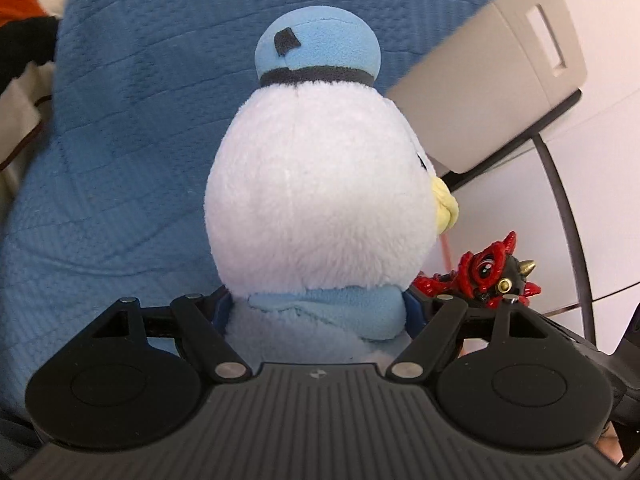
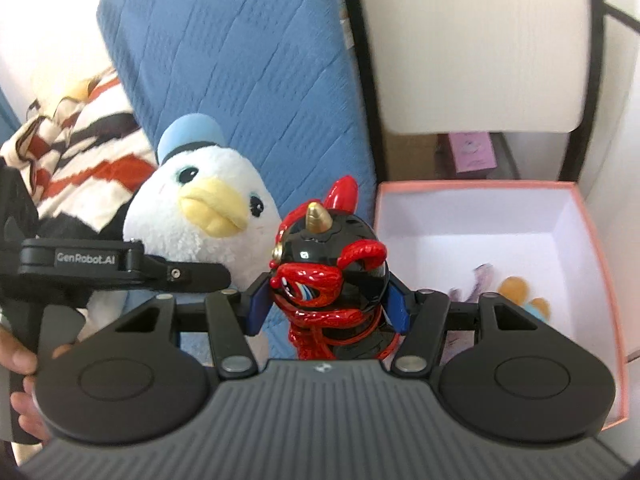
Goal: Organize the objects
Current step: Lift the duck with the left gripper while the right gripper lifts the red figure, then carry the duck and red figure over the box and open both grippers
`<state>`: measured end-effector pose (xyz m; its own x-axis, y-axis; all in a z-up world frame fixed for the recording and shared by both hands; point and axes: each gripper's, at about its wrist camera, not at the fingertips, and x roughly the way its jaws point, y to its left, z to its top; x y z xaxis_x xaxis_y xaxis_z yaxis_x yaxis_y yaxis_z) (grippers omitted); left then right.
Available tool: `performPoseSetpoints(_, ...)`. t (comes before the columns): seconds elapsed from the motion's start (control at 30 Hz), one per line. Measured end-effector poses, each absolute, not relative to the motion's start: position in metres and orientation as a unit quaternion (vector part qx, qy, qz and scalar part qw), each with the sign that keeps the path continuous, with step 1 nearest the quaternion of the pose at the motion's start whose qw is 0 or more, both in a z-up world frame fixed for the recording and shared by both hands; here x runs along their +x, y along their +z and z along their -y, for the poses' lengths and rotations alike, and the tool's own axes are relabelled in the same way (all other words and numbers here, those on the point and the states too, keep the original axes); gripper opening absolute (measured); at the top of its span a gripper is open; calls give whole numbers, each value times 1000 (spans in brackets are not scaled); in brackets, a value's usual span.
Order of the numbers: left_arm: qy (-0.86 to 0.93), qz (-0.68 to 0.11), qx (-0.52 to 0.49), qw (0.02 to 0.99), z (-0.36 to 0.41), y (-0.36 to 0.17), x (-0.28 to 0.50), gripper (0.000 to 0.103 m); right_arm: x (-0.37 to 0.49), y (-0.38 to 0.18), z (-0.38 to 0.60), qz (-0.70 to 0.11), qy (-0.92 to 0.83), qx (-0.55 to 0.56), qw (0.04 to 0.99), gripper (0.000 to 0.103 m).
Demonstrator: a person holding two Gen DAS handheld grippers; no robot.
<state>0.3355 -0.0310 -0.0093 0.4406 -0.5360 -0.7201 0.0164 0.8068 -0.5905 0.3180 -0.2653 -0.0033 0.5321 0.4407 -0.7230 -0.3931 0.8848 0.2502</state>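
Observation:
My left gripper (image 1: 318, 312) is shut on a white plush duck (image 1: 316, 200) with a light blue cap, held at the neck, its back toward the camera. The duck also shows in the right wrist view (image 2: 200, 212), facing me, with the left gripper's finger (image 2: 188, 276) across it. My right gripper (image 2: 328, 304) is shut on a glossy red and black horned figurine (image 2: 332, 276), held upright between the blue pads. The figurine also shows in the left wrist view (image 1: 484, 276), just right of the duck.
A pink-rimmed open box (image 2: 592, 240) with a white inside stands at the right and holds a few small toys (image 2: 516, 292). A blue quilted cushion (image 2: 240, 60) is behind, a striped cloth (image 2: 88, 152) at the left, a black-framed chair (image 2: 480, 40) beyond the box.

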Motion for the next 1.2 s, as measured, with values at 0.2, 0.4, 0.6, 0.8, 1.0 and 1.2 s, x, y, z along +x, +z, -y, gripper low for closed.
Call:
performPoseSetpoints(0.2,-188,-499,-241,811,77,4,345,81,320,16,315,-400,209,45,891,61)
performPoseSetpoints(0.4,-196,-502,-206,817,129,-1,353,81,324,7,365,-393,168,48,903,61)
performPoseSetpoints(0.6,-193,-521,-178,812,173,-27,361,81,332,-32,412,-405,121,50,905,61)
performPoseSetpoints(0.8,-196,-543,-149,803,209,-57,374,81,343,-81,435,-425,89,47,899,61)
performPoseSetpoints(1.0,-192,-553,-131,800,220,-71,362,82,352,-110,447,-432,74,49,897,61)
performPoseSetpoints(1.2,-190,-562,-113,797,228,-81,367,85,358,-124,452,-439,74,54,894,62)
